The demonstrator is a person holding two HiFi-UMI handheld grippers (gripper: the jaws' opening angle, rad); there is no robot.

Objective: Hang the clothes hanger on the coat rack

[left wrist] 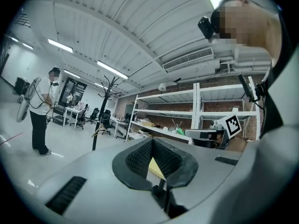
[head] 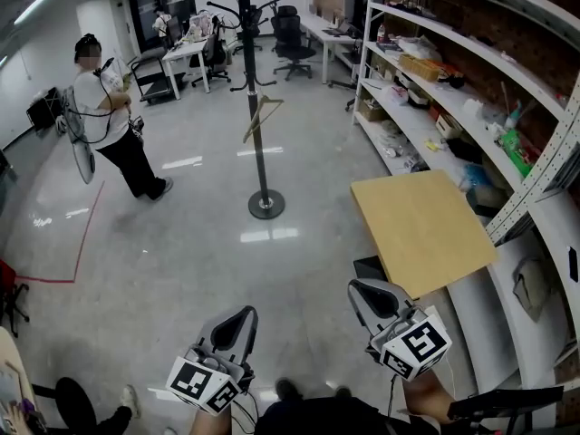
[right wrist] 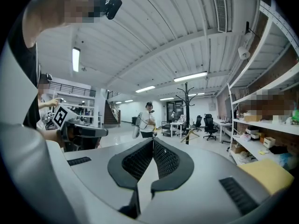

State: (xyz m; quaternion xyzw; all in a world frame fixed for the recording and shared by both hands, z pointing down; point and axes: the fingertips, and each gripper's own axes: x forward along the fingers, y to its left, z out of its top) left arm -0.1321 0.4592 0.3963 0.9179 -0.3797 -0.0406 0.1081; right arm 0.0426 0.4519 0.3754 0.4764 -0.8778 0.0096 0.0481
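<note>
A black coat rack stands on the grey floor ahead, and a wooden clothes hanger hangs from one of its lower arms. In the left gripper view the coat rack and hanger are small and far off at the left; in the right gripper view the coat rack and hanger lie straight ahead. My left gripper and right gripper are low in the head view, well short of the rack. Both are held level with jaws shut and nothing between them.
A person stands left of the rack. A light wooden table is close at my right, with long white shelving full of items behind it. Desks and office chairs stand at the back.
</note>
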